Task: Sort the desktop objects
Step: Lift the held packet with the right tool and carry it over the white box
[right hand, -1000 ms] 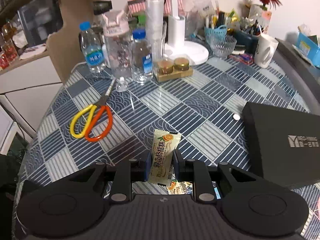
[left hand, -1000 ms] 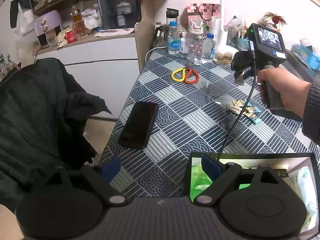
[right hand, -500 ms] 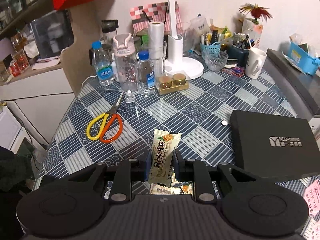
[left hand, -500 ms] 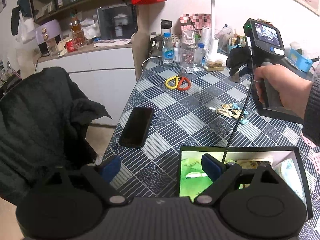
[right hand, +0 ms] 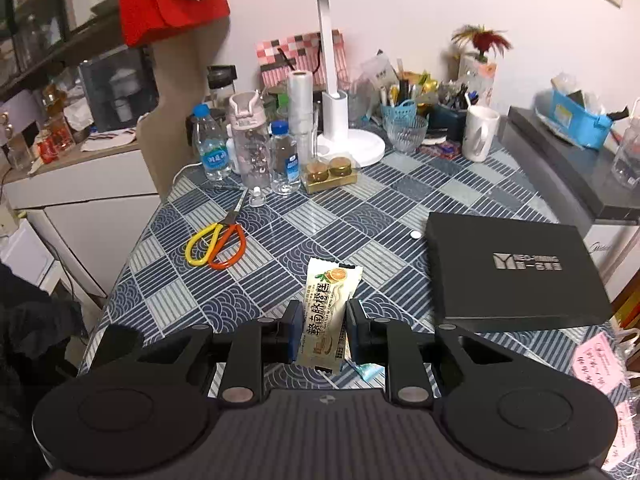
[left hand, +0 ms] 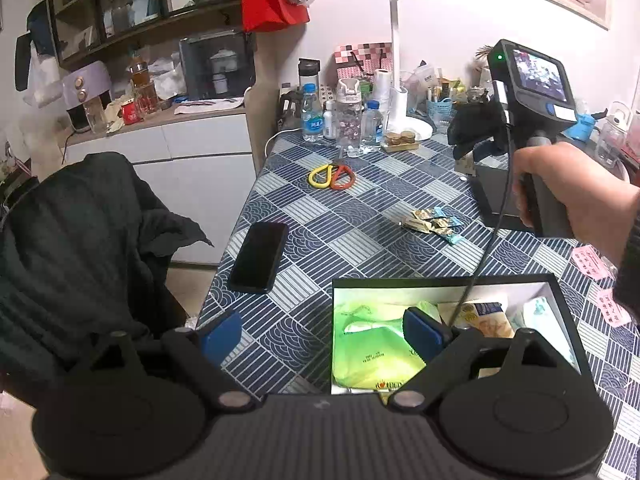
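Observation:
My right gripper (right hand: 320,330) is shut on a white snack packet with an orange picture (right hand: 330,308) and holds it upright above the table. In the left wrist view the right gripper (left hand: 480,140) is raised over the table's right side. My left gripper (left hand: 320,334) is open and empty, low at the table's near edge, its right finger over an open black box (left hand: 564,312) holding a green bag (left hand: 372,352) and other packets. Several small packets (left hand: 436,222) lie mid-table.
Yellow-and-orange scissors (right hand: 216,240), a black phone (left hand: 260,256) near the left edge, a black lid (right hand: 512,268) at the right. Bottles (right hand: 250,148), a lamp base (right hand: 352,144), a mug (right hand: 482,132) and clutter stand at the back. A chair with a dark coat (left hand: 80,248) is left.
Both grippers have risen and drawn back from the table. The right gripper still holds the snack packet, lifted higher above the small packets. The left gripper stays open.

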Demonstrator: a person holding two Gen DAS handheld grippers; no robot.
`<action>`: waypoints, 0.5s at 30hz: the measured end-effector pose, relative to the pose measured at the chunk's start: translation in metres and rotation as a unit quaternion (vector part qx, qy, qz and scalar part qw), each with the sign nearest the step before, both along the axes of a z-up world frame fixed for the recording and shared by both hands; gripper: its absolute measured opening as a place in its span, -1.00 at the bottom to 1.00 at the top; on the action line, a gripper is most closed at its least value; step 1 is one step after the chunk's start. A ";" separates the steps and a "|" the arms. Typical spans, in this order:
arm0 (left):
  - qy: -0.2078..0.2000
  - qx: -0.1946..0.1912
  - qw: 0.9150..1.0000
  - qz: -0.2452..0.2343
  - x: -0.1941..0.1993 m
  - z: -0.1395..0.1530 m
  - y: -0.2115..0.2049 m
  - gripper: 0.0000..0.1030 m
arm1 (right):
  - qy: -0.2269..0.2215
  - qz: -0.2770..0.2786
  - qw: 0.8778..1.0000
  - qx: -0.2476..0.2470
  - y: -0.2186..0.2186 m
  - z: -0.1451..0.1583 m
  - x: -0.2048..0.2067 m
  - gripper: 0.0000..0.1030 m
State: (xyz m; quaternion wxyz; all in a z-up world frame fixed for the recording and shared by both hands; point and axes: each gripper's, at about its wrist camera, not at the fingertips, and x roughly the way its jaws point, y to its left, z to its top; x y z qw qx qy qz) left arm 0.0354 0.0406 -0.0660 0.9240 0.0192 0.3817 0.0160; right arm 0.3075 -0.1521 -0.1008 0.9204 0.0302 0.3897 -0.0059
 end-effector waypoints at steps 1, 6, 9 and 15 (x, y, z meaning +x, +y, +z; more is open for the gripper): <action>-0.001 0.000 1.000 -0.001 -0.003 0.001 -0.001 1.00 | -0.003 0.002 1.000 -0.002 -0.001 0.002 -0.007 -0.56; -0.008 0.000 1.000 -0.005 -0.019 0.007 -0.004 1.00 | -0.014 0.004 1.000 0.001 -0.006 0.012 -0.039 -0.56; -0.011 0.000 1.000 -0.008 -0.028 0.009 -0.006 1.00 | -0.018 0.005 1.000 0.002 -0.011 0.016 -0.059 -0.56; -0.012 0.003 1.000 -0.015 -0.043 0.011 -0.011 1.00 | -0.024 0.010 1.000 -0.002 -0.017 0.016 -0.098 -0.56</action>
